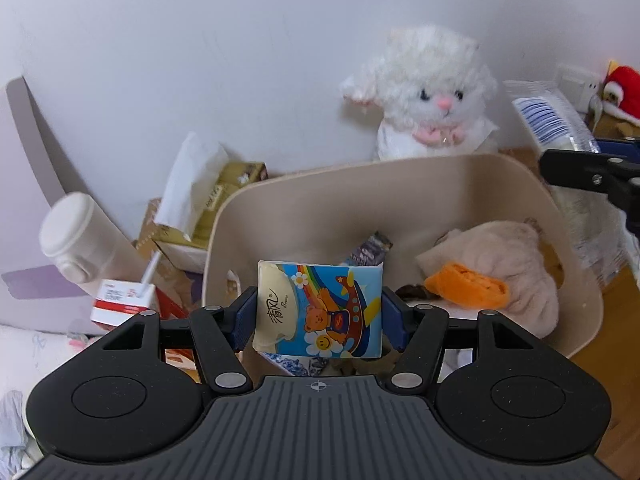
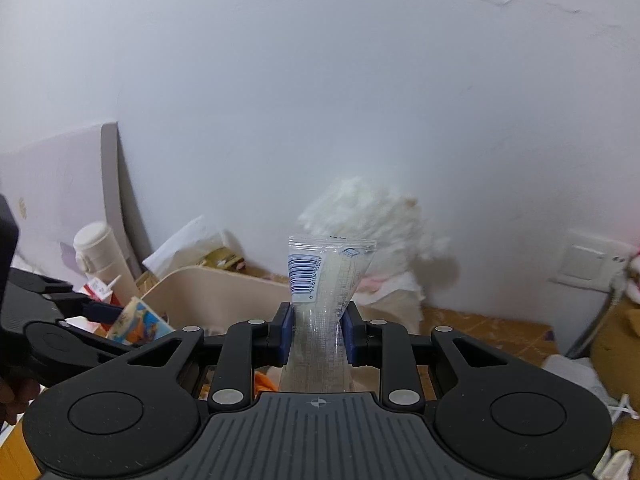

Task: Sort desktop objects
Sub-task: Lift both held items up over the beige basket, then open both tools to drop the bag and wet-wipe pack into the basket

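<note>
Left gripper [image 1: 319,316] clamped on cartoon-printed tissue packet [image 1: 320,310] above beige plastic bin [image 1: 400,184]; right gripper [image 2: 316,334] pinching clear barcoded plastic sachet [image 2: 326,280].

Two matte black handheld grippers with blue finger pads

The left gripper [image 1: 319,316] and right gripper [image 2: 316,334] look alike: black linkage arms joined by round silver pivot pins, blue ribbed pads [image 1: 245,320] on the fingers, two rounded black housings with circular recesses, and a grey ridged centre plate bearing a small white crosshair mark.
</note>
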`<state>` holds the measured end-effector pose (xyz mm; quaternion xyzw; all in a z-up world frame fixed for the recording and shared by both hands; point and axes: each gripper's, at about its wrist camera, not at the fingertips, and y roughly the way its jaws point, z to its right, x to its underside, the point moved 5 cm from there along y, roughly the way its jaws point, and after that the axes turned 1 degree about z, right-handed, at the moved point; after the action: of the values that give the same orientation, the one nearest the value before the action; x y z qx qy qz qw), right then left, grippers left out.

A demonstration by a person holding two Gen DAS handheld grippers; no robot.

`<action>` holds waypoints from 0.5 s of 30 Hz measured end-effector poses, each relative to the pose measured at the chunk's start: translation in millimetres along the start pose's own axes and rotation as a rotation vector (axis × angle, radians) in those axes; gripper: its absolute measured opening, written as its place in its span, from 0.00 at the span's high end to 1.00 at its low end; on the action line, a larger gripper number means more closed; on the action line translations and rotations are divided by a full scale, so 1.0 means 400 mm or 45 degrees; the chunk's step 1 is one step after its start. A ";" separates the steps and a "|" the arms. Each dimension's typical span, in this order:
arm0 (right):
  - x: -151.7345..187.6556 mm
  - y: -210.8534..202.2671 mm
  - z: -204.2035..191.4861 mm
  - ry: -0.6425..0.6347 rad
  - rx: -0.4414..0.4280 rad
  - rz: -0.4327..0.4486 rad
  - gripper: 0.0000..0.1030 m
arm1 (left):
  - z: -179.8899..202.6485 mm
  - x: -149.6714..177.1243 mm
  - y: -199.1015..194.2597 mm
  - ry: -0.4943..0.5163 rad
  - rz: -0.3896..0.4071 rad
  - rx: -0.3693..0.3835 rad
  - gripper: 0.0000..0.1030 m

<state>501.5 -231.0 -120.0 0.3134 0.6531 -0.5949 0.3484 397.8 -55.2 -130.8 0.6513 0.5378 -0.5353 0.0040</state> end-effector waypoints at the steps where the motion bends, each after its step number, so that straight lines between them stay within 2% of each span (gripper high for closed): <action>1: 0.003 0.015 -0.005 -0.004 -0.011 -0.013 0.77 | 0.001 0.001 0.009 -0.004 -0.011 0.006 0.38; 7: 0.027 0.087 -0.022 -0.041 -0.055 -0.091 0.77 | 0.002 0.015 0.051 0.021 -0.061 0.050 0.38; 15: 0.061 0.144 -0.021 -0.065 -0.068 -0.185 0.75 | -0.004 0.019 0.060 0.020 -0.057 0.082 0.36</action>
<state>534.4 -217.3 -172.1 0.2403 0.6805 -0.6089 0.3291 414.6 -59.2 -149.4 0.6429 0.5349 -0.5472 -0.0331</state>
